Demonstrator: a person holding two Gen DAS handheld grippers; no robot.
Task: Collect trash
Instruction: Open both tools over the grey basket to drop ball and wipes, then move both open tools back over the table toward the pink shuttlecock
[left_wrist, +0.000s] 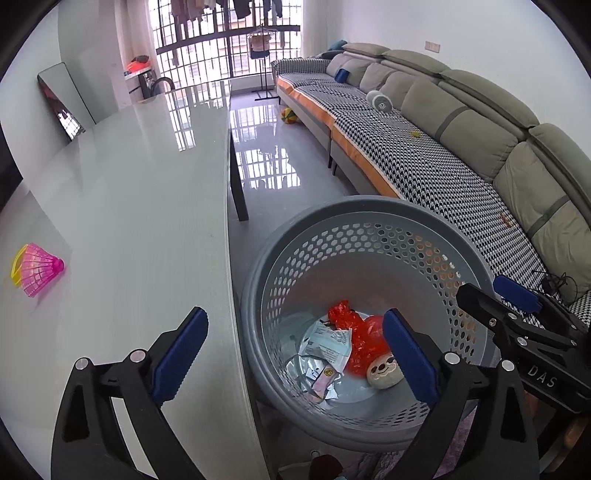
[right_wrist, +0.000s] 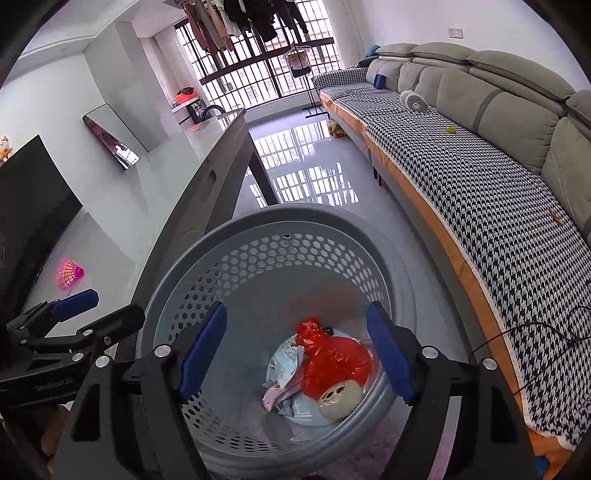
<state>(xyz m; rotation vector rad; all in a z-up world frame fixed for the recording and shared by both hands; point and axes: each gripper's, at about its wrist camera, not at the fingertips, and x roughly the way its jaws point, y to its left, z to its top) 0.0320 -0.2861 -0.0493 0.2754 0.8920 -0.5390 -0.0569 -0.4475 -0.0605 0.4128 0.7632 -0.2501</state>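
Two hand-held grippers hover over a round grey basket (left_wrist: 369, 218) with honeycomb holes in its wall, standing on the floor just beside a long glossy table (left_wrist: 129, 192). The left gripper (left_wrist: 295, 354) has its blue-padded jaws spread wide — one finger over the table edge, the other over the basket's mouth — with nothing between them. The right gripper (right_wrist: 297, 354) points down into the basket, its jaws also apart and empty; from the left wrist view it shows at the right edge, above the basket's rim.

The trash lies at the bottom of the basket: a crumpled red plastic bag (right_wrist: 332, 362), a pale printed wrapper (right_wrist: 286, 360) touching its left side, a small pink packet (right_wrist: 280, 393) below that, and a round cream item with a cartoon face (right_wrist: 340, 400) resting against the bag's lower edge.

On the table, well apart from the basket, lies a pink shuttlecock (left_wrist: 37, 271) on its side. A grey sofa (left_wrist: 480, 122) with a black-and-white houndstooth cover runs along the right wall — a barred window (left_wrist: 225, 37) closes the far end of the room.
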